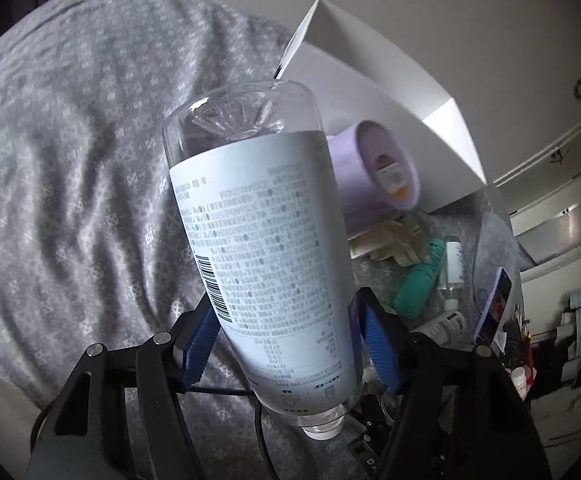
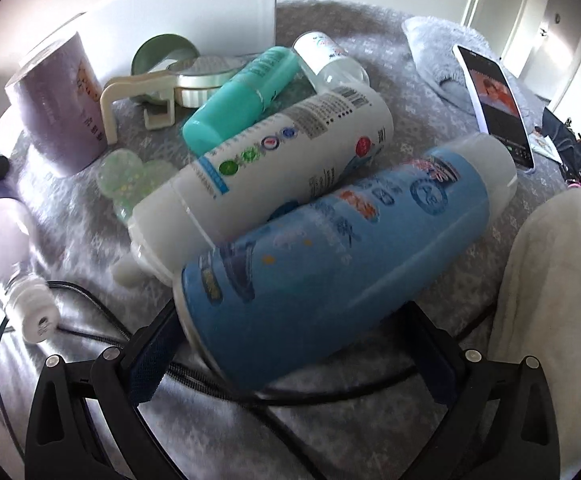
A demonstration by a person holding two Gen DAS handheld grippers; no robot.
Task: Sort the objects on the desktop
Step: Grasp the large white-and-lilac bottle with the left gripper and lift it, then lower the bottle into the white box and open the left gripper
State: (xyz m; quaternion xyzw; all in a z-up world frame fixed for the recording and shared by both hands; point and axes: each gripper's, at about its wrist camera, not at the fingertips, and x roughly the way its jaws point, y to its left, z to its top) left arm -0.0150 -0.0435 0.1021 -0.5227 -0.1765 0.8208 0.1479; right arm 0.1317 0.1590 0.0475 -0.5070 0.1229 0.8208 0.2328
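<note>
Here the left hand-held gripper (image 1: 286, 344) is clamped on a clear bottle (image 1: 262, 248) with a pale printed label, its blue pads (image 1: 382, 348) pressed to either side of the lower body; the bottle is lifted above the grey patterned bedspread (image 1: 70, 160), cap end toward the camera and base tilted away. Beyond it a lilac cylinder (image 1: 370, 168) sits by a white box (image 1: 390, 92). The right hand-held gripper (image 2: 290, 344) is spread wide around the base of a blue spray can (image 2: 330, 248) lying on its side on the bed; whether the pads actually touch the can cannot be told. A white bottle (image 2: 282, 160) lies against the can, with a teal bottle (image 2: 238, 96) leaning behind it, a tape dispenser (image 2: 162, 88) further back, and a phone (image 2: 494, 100) propped to the right. A black cable (image 2: 330, 394) runs under the can.
</note>
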